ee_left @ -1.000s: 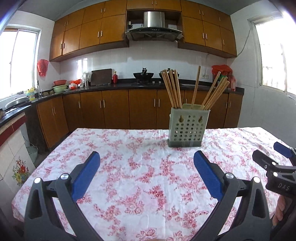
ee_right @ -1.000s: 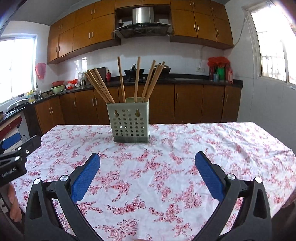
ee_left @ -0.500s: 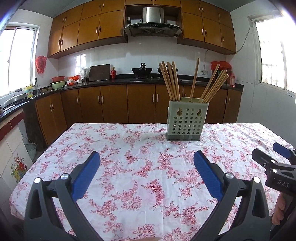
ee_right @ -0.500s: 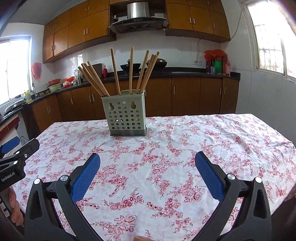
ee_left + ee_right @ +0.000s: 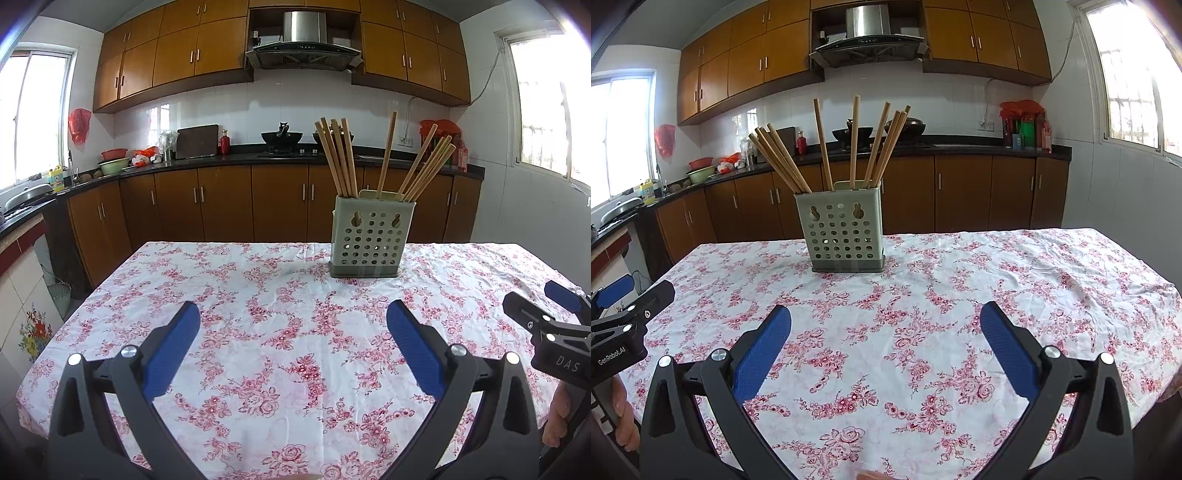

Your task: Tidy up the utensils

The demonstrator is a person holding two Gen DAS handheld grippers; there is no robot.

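Note:
A pale green perforated utensil holder (image 5: 369, 238) stands upright on the far middle of the table, also in the right wrist view (image 5: 843, 230). Several wooden chopsticks (image 5: 340, 157) stick up out of it, fanned left and right (image 5: 783, 160). My left gripper (image 5: 293, 325) is open and empty, well short of the holder. My right gripper (image 5: 885, 328) is open and empty too, at the near side of the table. Each gripper shows at the edge of the other's view: the right one (image 5: 546, 317) and the left one (image 5: 624, 302).
The table carries a white cloth with red flowers (image 5: 277, 314). Its left edge (image 5: 74, 314) drops to a tiled floor. Brown kitchen cabinets and a dark counter (image 5: 221, 158) with bowls and a wok run along the far wall. Windows sit on both sides.
Both grippers have drawn back and tilted up a little, so the holder looks smaller and farther away. Both stay open and empty. The holder and chopsticks have not moved.

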